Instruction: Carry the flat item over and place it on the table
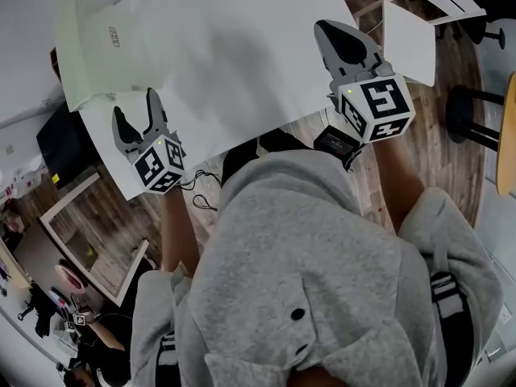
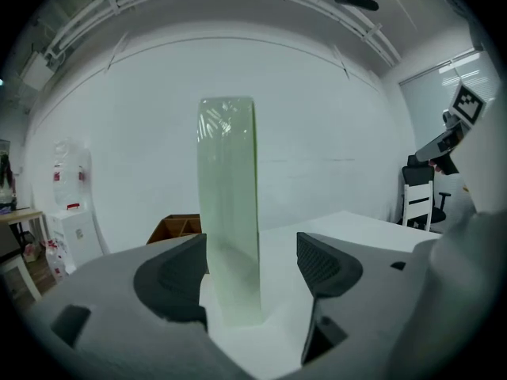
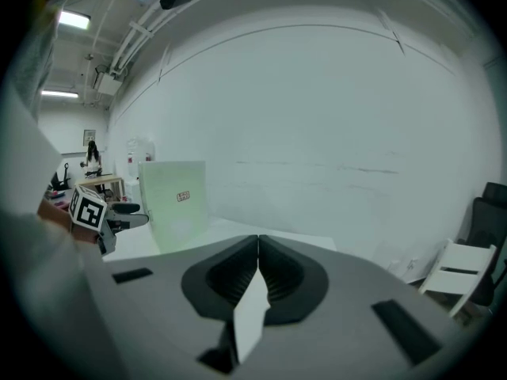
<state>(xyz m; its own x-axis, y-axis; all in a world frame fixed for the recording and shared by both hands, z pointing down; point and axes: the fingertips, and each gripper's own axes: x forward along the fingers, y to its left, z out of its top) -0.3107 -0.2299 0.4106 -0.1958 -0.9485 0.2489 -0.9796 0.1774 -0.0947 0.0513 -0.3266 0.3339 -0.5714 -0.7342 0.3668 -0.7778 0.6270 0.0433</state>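
The flat item (image 1: 93, 63) is a pale green board with a small label, and it stands on edge at the far left of the white table (image 1: 242, 55). My left gripper (image 1: 135, 105) is open just short of the item's lower edge. In the left gripper view the flat item (image 2: 227, 196) is seen edge-on, upright, ahead of the wide jaws and nearer the left pad (image 2: 186, 264), with no pad pressing on it. My right gripper (image 1: 329, 32) hangs over the table's right part, shut on nothing. In the right gripper view the flat item (image 3: 178, 200) shows its broad face, with the left gripper (image 3: 119, 212) beside it.
A white chair (image 1: 411, 31) stands off the table's right corner, with a black stool (image 1: 476, 111) beyond it. A brown cardboard box (image 2: 178, 226) sits behind the table. The table's near edge is close to my grey hoodie (image 1: 306, 256).
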